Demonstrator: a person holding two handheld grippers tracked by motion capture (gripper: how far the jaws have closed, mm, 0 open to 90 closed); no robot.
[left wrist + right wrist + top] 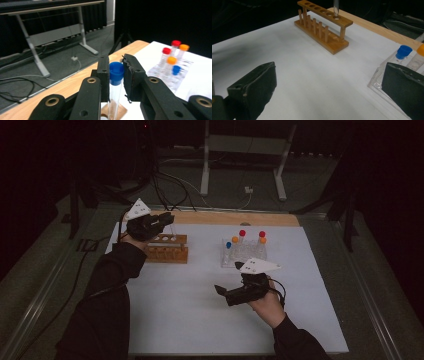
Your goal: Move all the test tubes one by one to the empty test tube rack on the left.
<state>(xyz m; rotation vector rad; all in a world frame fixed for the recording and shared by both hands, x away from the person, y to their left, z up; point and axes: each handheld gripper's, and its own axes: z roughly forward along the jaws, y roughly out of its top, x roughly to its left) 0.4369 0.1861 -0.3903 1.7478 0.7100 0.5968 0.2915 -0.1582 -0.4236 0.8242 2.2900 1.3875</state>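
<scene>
White sheeting covers the table across the middle of the high view, with a strip of bare pale wood along its far edge. Toward the upper left of that sheet stands a brown wooden test-tube rack, a holed top bar over a row of pegs; in the right gripper view it sits at the upper centre. Right of centre in the high view is a clear plastic tube tray holding capped tubes with red, orange and blue tops, and in the left gripper view that tray lies at the right edge.

At the upper left of the high view, the left gripper hangs over the far end of the wooden rack. Its jaws are clamped on a clear plastic test tube with a blue screw cap, which stands upright between the pads at the centre of the left gripper view, gripped just at and below the cap. In the right gripper view the rounded lower end of this tube hangs at the top of the frame, right above an end hole of the rack's top bar.

Lower and right of centre in the high view, the right gripper is held level over bare sheet, near the tray. Its jaws stand wide apart with nothing between them.
</scene>
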